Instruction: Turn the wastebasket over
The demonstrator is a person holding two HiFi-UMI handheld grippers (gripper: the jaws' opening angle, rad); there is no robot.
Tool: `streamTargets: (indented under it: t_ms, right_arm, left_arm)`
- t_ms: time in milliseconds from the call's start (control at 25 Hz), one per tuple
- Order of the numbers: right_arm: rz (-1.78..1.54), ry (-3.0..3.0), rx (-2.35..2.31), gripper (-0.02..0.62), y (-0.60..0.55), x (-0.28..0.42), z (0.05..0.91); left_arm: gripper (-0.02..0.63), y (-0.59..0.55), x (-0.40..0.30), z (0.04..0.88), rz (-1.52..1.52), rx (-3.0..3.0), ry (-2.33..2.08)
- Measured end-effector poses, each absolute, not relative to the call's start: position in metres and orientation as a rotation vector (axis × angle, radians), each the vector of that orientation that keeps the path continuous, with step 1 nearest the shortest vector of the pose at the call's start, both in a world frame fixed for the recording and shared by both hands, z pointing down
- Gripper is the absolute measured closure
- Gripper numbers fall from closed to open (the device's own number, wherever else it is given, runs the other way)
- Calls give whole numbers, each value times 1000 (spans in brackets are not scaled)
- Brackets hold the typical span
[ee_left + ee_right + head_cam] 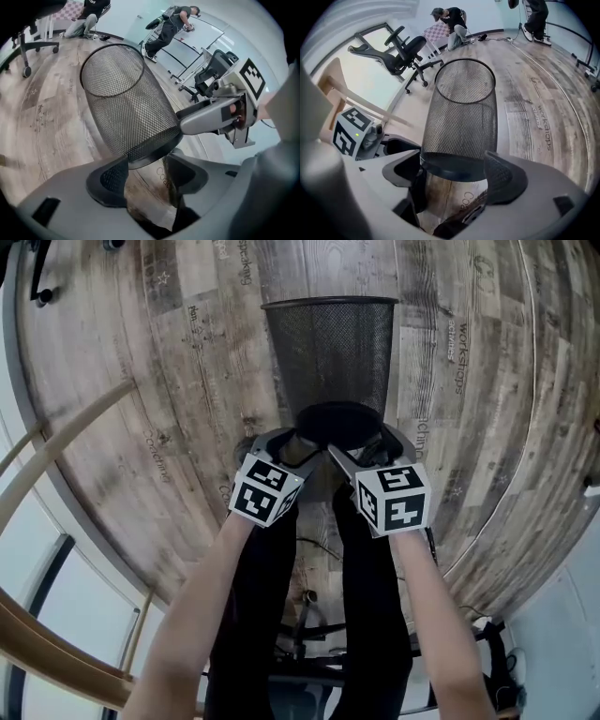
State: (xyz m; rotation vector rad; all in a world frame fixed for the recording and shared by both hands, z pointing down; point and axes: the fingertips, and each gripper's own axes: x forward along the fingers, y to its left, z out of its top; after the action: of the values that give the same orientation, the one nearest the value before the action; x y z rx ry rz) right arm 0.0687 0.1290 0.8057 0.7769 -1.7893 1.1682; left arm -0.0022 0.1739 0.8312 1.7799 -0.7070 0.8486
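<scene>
Wastebasket is lying on its side on the floor, mouth pointing away | left gripper and right gripper are flanking its base, jaws standing apart, clamping nothing | turn is seemingly half done; upending is remaining.

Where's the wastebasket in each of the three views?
Head view: wastebasket top centre, rim far, base nearest the person.
Left gripper view: wastebasket centre, rim up left, base at the jaws.
Right gripper view: wastebasket centre, rim far, base between the jaws.
Shared landmark: the "workshops" floor print lies right of it in the head view and the right gripper view; the left gripper view lacks it.
</scene>
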Motion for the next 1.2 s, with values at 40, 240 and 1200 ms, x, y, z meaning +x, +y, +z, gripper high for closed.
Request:
streamTargets:
  t_ms: [40, 240, 1200]
  right_arm:
    - [1135, -1780, 779, 192, 127, 68, 809]
    - [1067, -1764, 777, 192, 127, 75, 817]
    - [1081, -1732, 754, 187, 129, 73, 822]
  left_arm:
    - [334, 172, 1, 829, 841, 1790, -697]
    - [344, 171, 8, 825, 833, 1815, -645]
    - [365, -57, -35, 756, 1245, 2300, -482]
